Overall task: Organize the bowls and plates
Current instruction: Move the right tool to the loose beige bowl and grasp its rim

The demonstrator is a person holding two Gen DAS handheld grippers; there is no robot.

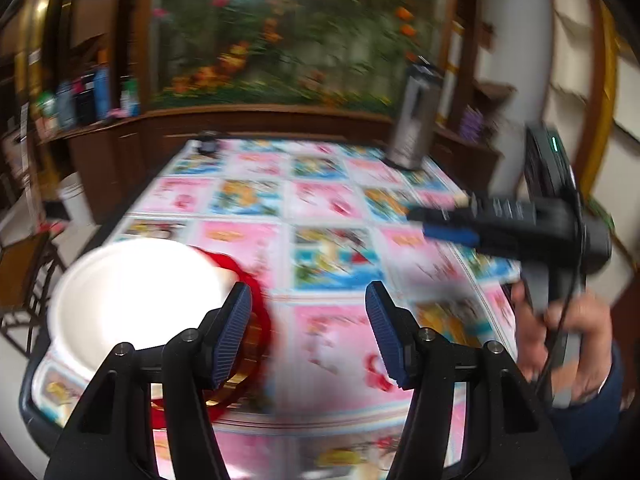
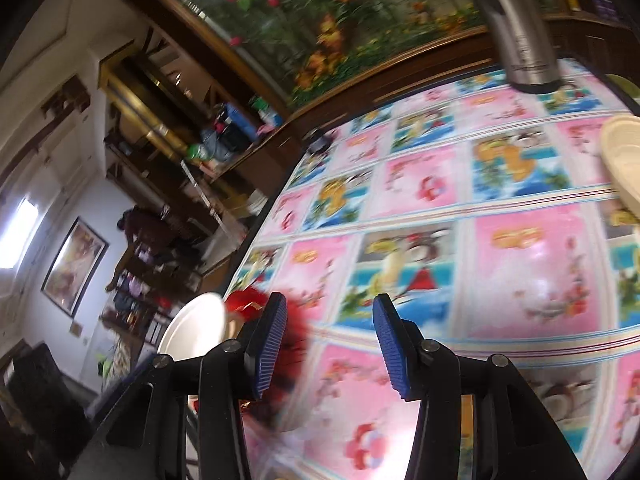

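Left tool agape, right tool seemingly tilted

Both views motion-blurred; cartoon panels on the bench cloth unreadable. White plate blown out by glare, surface detail gone, near rim hidden behind left tongs. Red ring-shaped thing under it smeared, can't tell what it is. Right wrist view: second pale plate cut by right edge, steel flask cut by top edge, label too blurred to read. Shelf bottles too small to identify.
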